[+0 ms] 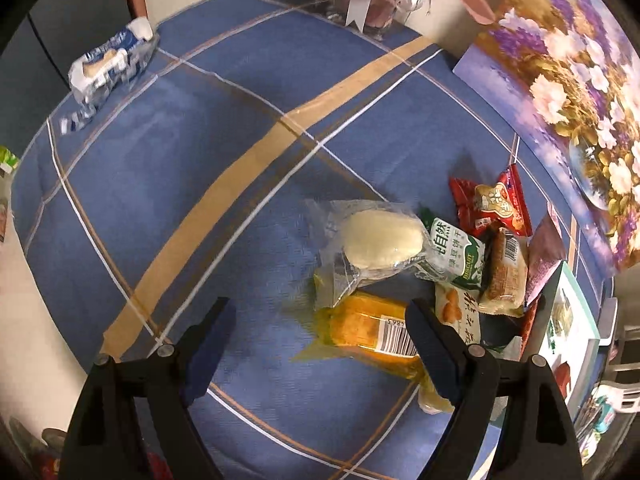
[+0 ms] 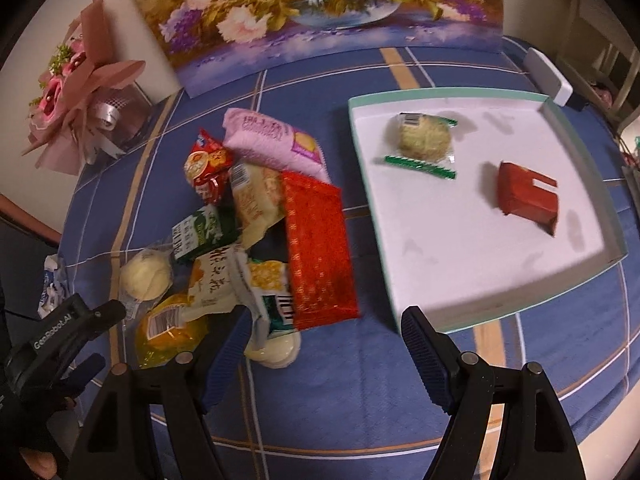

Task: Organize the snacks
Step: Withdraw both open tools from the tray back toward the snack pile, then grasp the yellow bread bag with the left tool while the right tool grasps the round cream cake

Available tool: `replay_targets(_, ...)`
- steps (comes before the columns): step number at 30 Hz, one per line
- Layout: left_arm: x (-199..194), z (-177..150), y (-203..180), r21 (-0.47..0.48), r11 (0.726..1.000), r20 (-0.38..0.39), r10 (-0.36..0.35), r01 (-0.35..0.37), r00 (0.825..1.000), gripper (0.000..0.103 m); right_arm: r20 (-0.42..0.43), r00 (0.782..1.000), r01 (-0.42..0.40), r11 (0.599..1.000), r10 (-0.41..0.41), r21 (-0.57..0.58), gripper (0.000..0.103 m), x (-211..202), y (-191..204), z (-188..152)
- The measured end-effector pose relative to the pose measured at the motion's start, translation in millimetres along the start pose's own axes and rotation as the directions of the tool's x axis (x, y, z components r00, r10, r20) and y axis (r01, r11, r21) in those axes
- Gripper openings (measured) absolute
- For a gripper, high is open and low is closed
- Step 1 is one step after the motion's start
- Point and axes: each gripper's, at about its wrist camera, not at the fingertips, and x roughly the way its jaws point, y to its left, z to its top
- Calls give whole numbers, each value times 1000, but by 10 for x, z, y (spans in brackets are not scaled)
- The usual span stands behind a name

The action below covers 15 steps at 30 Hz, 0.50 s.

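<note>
My left gripper (image 1: 316, 344) jaws open, empty, over yellow packet (image 1: 372, 330) at near edge of snack pile (image 2: 256, 216). My right gripper (image 2: 326, 354) jaws open, empty, between pile and tray (image 2: 576, 284). Tray right of pile, holds two snacks. Best: pinch yellow packet by body, lift clear of neighbours.

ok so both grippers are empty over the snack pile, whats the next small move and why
Probably lower the left gripper onto the orange-yellow packet and close. Its jaws stand open and empty, and that packet lies at the near edge of the pile, partly between the fingers. The white tray holds only two snacks, so there is room for it.
</note>
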Motion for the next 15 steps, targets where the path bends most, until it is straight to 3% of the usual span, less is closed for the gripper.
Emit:
replay_targets(5,124,-33,-116,38,998,-58,-42,44,997,87,-37,999,8,1000,-8,-15,80,97,35,-19)
replay_targets(15,369,-140,-417,137,989,-139,-43,62,989,88,-77,997,5,1000,-7,-23,80,154,12,-54)
